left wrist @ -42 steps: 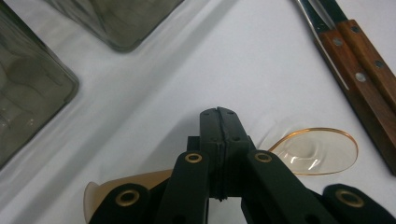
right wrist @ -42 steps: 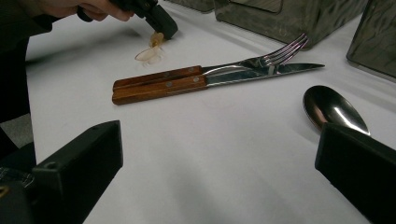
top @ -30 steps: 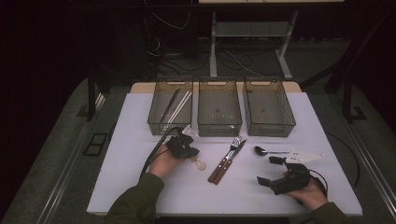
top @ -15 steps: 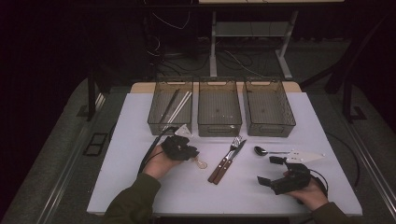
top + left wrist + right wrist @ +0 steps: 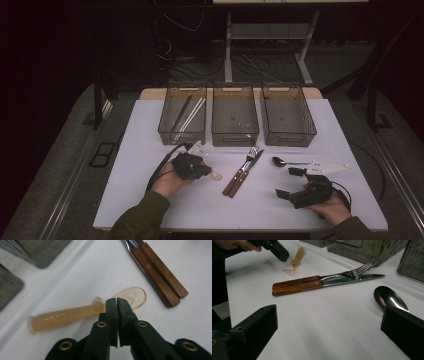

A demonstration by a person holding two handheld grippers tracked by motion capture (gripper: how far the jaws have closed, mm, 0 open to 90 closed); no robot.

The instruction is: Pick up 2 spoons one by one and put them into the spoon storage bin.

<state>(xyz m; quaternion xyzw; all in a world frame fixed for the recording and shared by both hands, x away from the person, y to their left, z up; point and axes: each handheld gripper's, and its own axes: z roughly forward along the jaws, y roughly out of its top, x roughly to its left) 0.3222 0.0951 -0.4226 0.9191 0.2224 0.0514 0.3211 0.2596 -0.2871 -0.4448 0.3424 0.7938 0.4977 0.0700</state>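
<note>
High view above the table [image 5: 150, 130], looking forward-down; both gripper views close, sharing the knife [image 5: 152, 270].

Three smoke-tinted bins [image 5: 235, 122] are standing across the centre of the high view. Below them are lying one translucent spoon [image 5: 75, 314], one fork [image 5: 248, 161], one knife [image 5: 245, 175] and one metal spoon [image 5: 280, 161]. Two chopsticks [image 5: 187, 115] are resting in the leftmost bin.
</note>
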